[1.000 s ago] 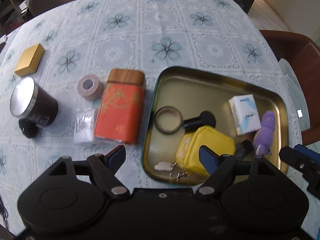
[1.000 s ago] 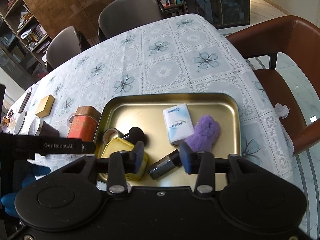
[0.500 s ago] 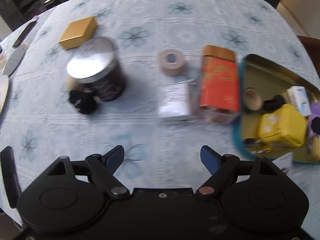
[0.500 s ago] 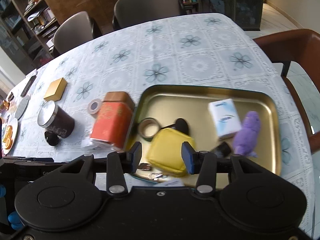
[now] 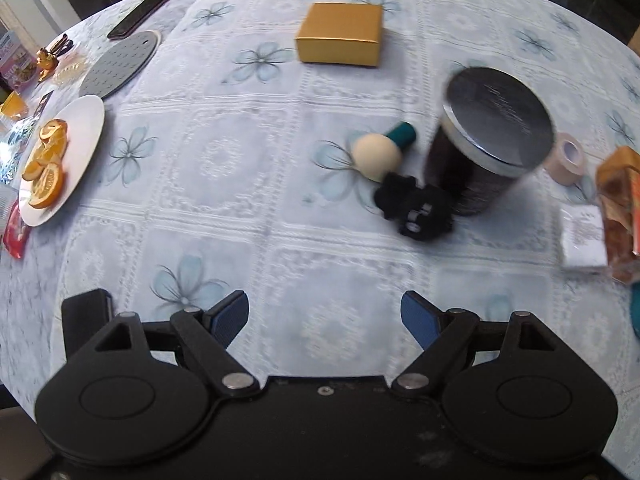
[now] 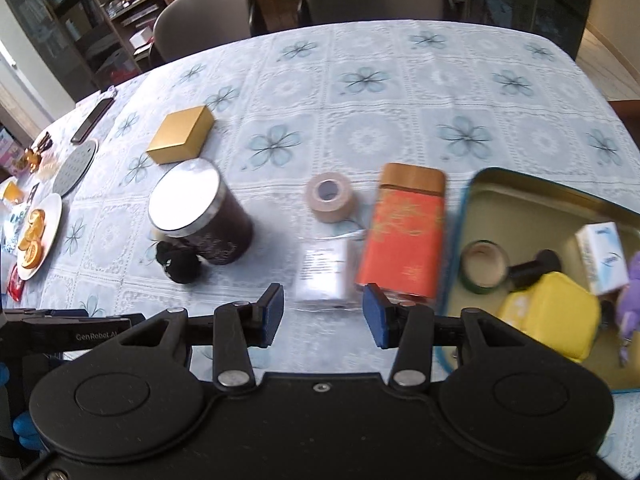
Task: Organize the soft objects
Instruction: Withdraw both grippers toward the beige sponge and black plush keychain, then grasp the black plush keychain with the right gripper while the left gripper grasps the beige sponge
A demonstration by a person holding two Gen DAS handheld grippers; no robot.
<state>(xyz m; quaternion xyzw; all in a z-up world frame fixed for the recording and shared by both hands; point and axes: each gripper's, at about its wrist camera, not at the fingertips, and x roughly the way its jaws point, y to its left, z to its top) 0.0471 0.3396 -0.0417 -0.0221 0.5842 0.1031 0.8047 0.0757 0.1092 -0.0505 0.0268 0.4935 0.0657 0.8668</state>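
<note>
A black fuzzy soft toy (image 5: 416,208) lies on the tablecloth against a dark canister (image 5: 488,148), with a cream puff with a teal handle (image 5: 380,152) beside it. My left gripper (image 5: 324,316) is open and empty, well short of them. My right gripper (image 6: 322,312) is open and empty above a white packet (image 6: 322,272). The gold tray (image 6: 520,200) at the right holds a yellow pouch (image 6: 548,320), a purple plush (image 6: 632,288), a tissue pack (image 6: 604,256) and a tape roll (image 6: 482,266). The black toy also shows in the right wrist view (image 6: 180,264).
An orange tin (image 6: 404,240) lies beside the tray, with a beige tape roll (image 6: 330,196) behind the packet. A gold box (image 5: 340,34) sits further back. A plate of orange slices (image 5: 52,160), a grey trivet (image 5: 120,62) and a phone (image 5: 142,8) are at the left. Chairs (image 6: 208,20) stand beyond the table.
Both grippers have swung left, away from the tray. The left view now centres on the black toy and canister; the right gripper has opened wider and hangs over the white packet.
</note>
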